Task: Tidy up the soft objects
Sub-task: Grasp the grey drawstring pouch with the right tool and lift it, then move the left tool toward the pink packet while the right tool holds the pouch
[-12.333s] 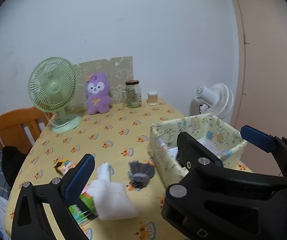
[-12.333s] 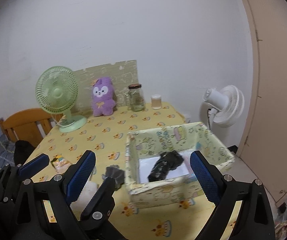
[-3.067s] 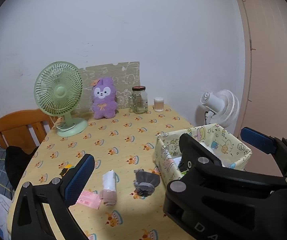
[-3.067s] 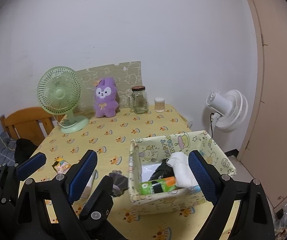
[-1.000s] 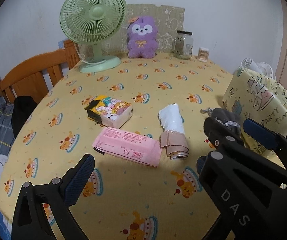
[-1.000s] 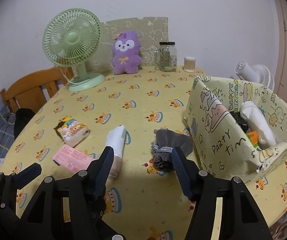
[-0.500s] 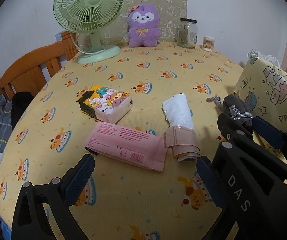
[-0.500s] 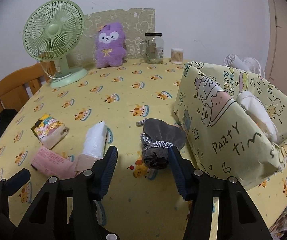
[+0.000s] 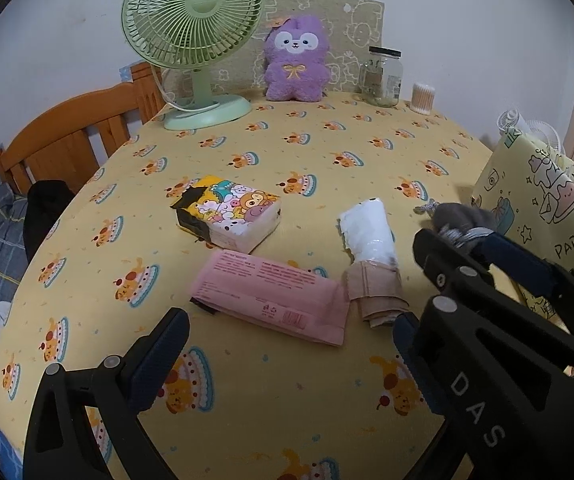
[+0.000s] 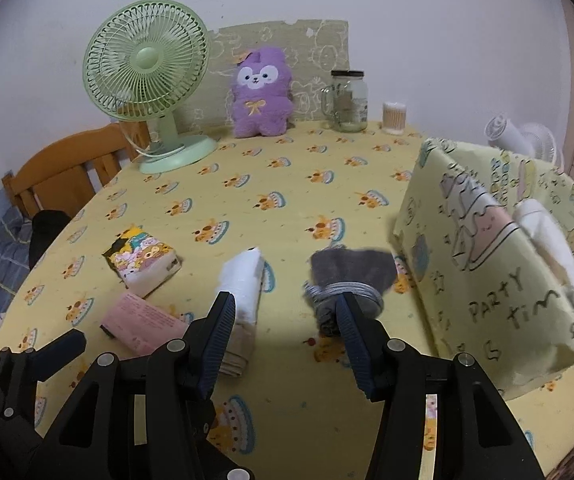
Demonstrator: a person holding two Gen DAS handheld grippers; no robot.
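On the yellow tablecloth lie a pink flat packet (image 9: 271, 294), a white-and-beige rolled cloth (image 9: 371, 248), a cartoon-printed tissue pack (image 9: 229, 212) and a grey rolled cloth (image 10: 343, 280). A yellow "party time" fabric box (image 10: 499, 264) stands at the right with a white cloth (image 10: 547, 240) inside. My left gripper (image 9: 287, 344) is open, low over the pink packet. My right gripper (image 10: 287, 312) is open, between the white roll (image 10: 243, 280) and the grey roll; its right finger overlaps the grey roll.
A green desk fan (image 9: 193, 28), a purple plush (image 9: 295, 64), a glass jar (image 9: 383, 76) and a cotton-swab cup (image 9: 423, 98) stand along the far edge. A wooden chair (image 9: 67, 144) stands at the left. A white floor fan (image 10: 519, 136) is behind the box.
Both grippers have moved forward and down towards the table. The pink packet and rolls appear larger and closer. The right gripper's jaws have narrowed beside the grey roll.
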